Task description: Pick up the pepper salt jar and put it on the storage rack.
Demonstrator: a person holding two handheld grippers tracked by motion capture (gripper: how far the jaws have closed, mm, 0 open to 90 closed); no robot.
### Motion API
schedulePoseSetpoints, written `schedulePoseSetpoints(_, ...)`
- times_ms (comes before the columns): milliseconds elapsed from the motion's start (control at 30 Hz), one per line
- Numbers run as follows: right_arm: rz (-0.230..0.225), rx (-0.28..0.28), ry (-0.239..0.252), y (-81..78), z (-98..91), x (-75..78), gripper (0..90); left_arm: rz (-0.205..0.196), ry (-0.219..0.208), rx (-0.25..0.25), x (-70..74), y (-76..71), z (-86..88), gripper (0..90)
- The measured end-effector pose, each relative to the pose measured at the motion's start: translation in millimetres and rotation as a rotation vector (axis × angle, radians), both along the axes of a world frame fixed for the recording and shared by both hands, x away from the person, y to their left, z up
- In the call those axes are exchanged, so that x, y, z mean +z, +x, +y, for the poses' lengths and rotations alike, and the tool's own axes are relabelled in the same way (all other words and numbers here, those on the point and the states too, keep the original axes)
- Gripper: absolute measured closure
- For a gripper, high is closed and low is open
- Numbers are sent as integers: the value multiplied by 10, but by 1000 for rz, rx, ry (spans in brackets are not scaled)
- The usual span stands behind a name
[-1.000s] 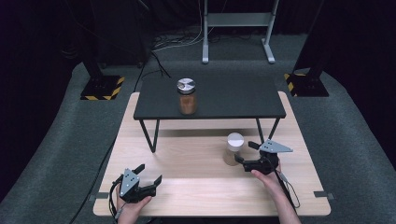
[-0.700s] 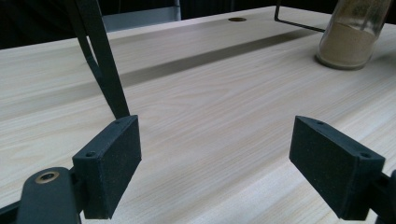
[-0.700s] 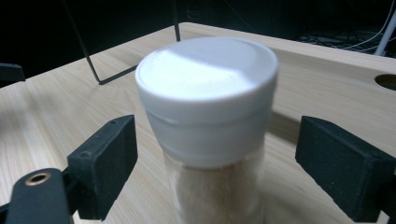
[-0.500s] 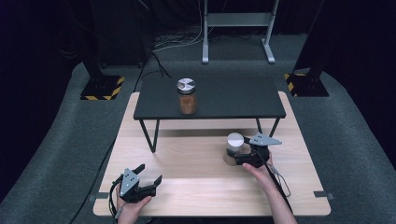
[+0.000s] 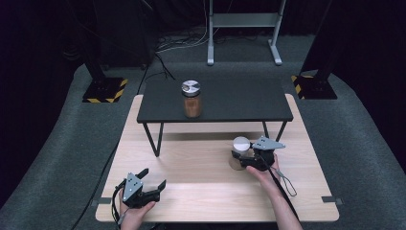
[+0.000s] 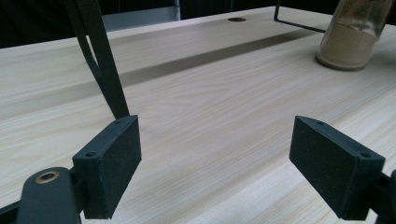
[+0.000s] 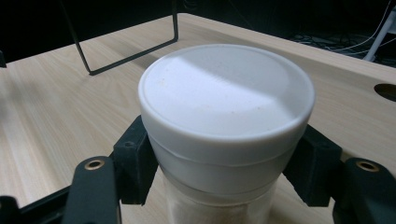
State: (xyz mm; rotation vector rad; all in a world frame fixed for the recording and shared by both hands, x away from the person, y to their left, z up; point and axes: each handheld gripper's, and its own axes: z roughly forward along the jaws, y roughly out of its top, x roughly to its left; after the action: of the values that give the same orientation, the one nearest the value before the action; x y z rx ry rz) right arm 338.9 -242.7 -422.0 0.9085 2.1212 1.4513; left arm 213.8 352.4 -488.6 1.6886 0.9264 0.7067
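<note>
Between the right gripper's [image 5: 241,160] fingers [image 7: 135,161] sits a white-lidded jar [image 7: 226,126] of pale powder, and the pads have just closed in on it, pinching it just below the lid from either side. Gripping high on the neck, under the lid's overhang, probably keeps the jar from slipping if it is lifted. It stands upright on the wooden table [image 5: 201,191], towards the right edge, long axis vertical, lid facing up. Near the front left corner, the left gripper [image 5: 152,178] rests low with fingers [image 6: 109,168] spread apart and nothing between them, apparently waiting. Farther back, a second jar [image 5: 192,99] with a metal lid stands upright on the black raised shelf [image 5: 239,103].
</note>
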Motion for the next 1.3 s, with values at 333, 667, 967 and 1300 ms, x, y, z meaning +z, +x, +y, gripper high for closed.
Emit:
schedulePoseSetpoints(333, -17, 27, 26, -112, -56, 123, 331, 0, 1, 0, 1, 0, -2, 164)
schedulePoseSetpoints(667, -9, 16, 55, -183, -150, 390, 331, 2, 0, 1, 2, 2, -1, 164)
schedulePoseSetpoints(967, -28, 35, 71, -209, -173, 668, 330, 0, 1, 1, 1, 0, -2, 164)
schedulePoseSetpoints(1300, -49, 46, 88, -226, -162, 963, 330, 3, -2, 0, 2, 4, 1, 164)
